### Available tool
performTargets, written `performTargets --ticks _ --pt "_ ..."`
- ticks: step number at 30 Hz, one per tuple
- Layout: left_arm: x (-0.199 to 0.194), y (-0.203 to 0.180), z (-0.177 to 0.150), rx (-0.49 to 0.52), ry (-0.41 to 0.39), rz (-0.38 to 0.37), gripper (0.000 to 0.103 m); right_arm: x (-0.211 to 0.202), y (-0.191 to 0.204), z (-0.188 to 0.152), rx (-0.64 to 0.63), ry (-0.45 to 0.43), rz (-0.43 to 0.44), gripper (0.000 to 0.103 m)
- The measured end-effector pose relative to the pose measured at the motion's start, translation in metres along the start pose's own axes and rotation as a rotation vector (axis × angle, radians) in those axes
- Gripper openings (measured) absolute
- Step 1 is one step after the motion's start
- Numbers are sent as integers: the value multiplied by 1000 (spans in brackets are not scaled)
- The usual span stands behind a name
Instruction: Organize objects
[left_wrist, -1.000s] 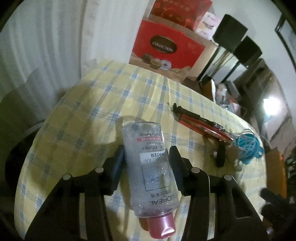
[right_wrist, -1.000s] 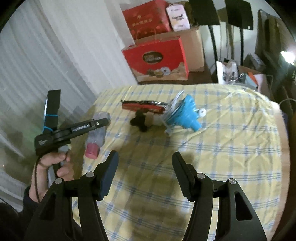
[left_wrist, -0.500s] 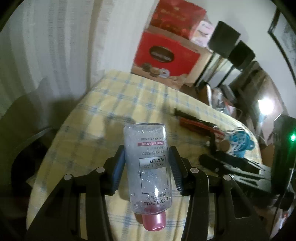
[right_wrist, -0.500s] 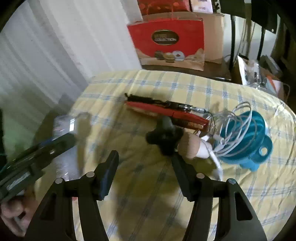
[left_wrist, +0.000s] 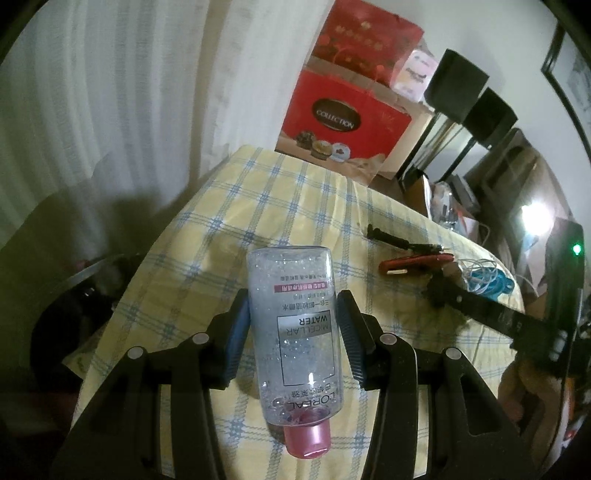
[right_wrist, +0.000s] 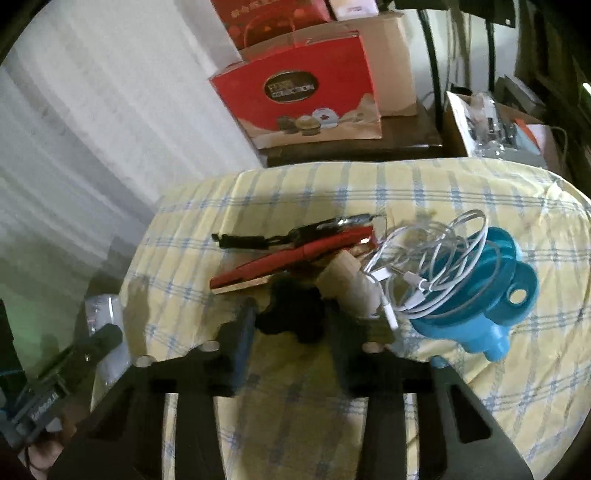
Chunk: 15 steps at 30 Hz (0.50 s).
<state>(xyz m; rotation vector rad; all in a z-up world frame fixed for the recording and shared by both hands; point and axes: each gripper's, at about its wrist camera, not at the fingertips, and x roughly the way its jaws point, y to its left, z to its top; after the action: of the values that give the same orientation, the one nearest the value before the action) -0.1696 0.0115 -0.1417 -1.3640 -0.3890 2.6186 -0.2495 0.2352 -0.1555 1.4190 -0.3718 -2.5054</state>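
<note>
A clear micellar-water bottle (left_wrist: 295, 332) with a pink cap hangs above the yellow checked tablecloth (left_wrist: 295, 206). My left gripper (left_wrist: 293, 299) is shut on its body, cap towards the camera. In the right wrist view a black knobbed piece (right_wrist: 291, 314) lies between the jaws of my right gripper (right_wrist: 293, 319). The jaws are closing, and the pads stand close to its sides. Just behind it lie a beige cork-like roll (right_wrist: 347, 280), a red-handled tool (right_wrist: 295, 258) and a black-handled tool (right_wrist: 255, 240).
A blue funnel (right_wrist: 491, 295) with a coiled white cable (right_wrist: 436, 266) on it sits right of the black piece. A red gift bag (right_wrist: 306, 92) and boxes stand beyond the table's far edge. A white curtain (left_wrist: 110, 110) hangs on the left.
My right gripper has moved forward and down to the black piece, and its jaws have narrowed around it. The left gripper has lifted the bottle a little.
</note>
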Motion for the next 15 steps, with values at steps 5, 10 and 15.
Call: performTargets --ticks 5,10,15 --pt "0 2 0 -7 0 -4 44 -8 16 -21 -89 38 27 35" --pt "-1 2 0 -4 -5 -5 44 -20 41 -51 -232 119 12 36" --pt "-4 4 0 -10 -11 -4 44 -30 55 -62 -285 110 -34 59"
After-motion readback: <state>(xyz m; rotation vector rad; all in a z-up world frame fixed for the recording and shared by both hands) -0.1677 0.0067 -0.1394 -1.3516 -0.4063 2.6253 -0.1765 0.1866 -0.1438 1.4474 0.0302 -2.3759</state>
